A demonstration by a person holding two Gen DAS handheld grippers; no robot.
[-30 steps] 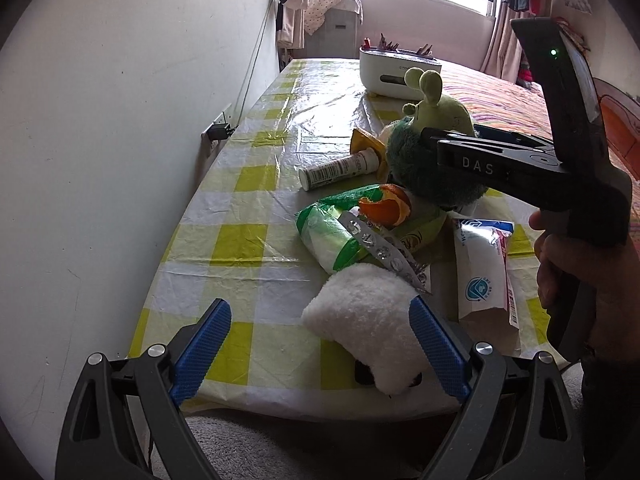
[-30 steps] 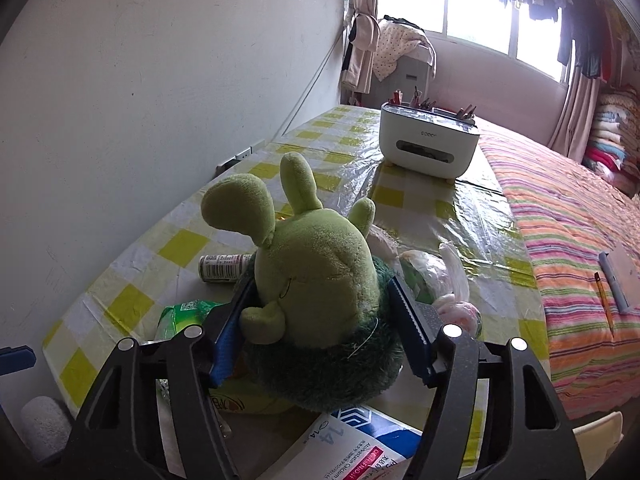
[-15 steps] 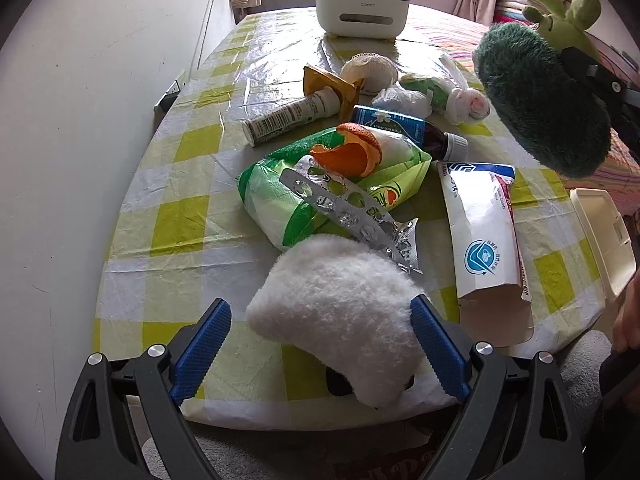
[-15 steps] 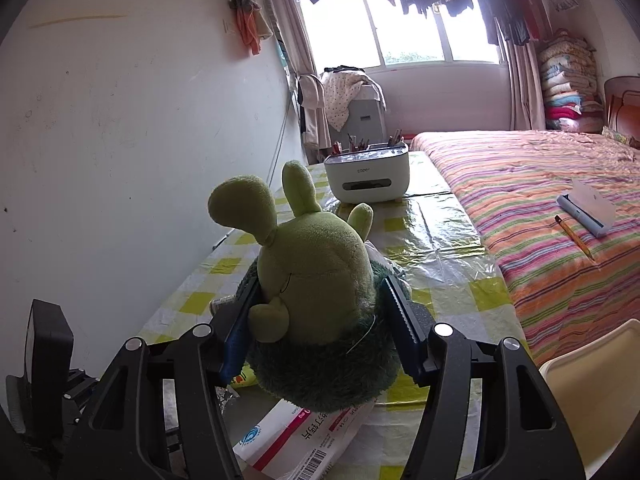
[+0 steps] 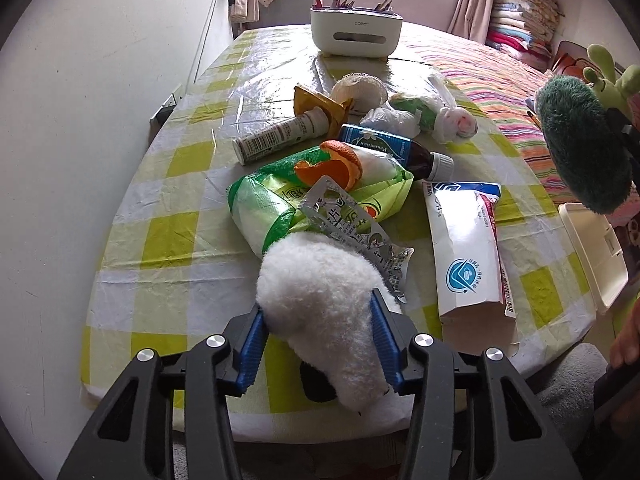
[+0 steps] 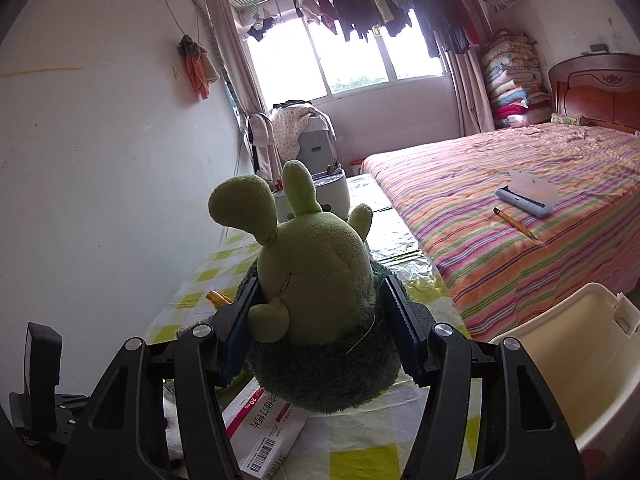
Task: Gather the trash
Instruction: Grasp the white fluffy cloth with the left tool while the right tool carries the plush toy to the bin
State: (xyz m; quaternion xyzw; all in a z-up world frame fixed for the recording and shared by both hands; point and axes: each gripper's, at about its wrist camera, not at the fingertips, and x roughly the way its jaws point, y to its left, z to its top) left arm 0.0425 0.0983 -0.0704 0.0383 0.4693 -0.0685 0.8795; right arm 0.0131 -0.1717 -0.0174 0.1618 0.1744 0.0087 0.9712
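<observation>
My left gripper (image 5: 318,322) is shut on a white fluffy plush (image 5: 324,296) at the table's near edge. My right gripper (image 6: 320,312) is shut on a green plush toy (image 6: 316,292) and holds it above the table's right side; the toy also shows in the left wrist view (image 5: 580,144). Trash lies on the checked table (image 5: 168,200): a green plastic bag (image 5: 280,204) with orange peel (image 5: 332,164), a blister pack (image 5: 352,232), a medicine box (image 5: 468,256), a dark bottle (image 5: 400,152), a white tube (image 5: 280,136) and crumpled bags (image 5: 420,116).
A cream bin with an open lid (image 6: 572,364) stands off the table's right edge; it also shows in the left wrist view (image 5: 592,256). A white tissue box (image 5: 356,32) sits at the far end. A striped bed (image 6: 520,208) is on the right, a wall on the left.
My left gripper has closed on the white plush. My right gripper has lifted the green toy and carried it right, toward the bin.
</observation>
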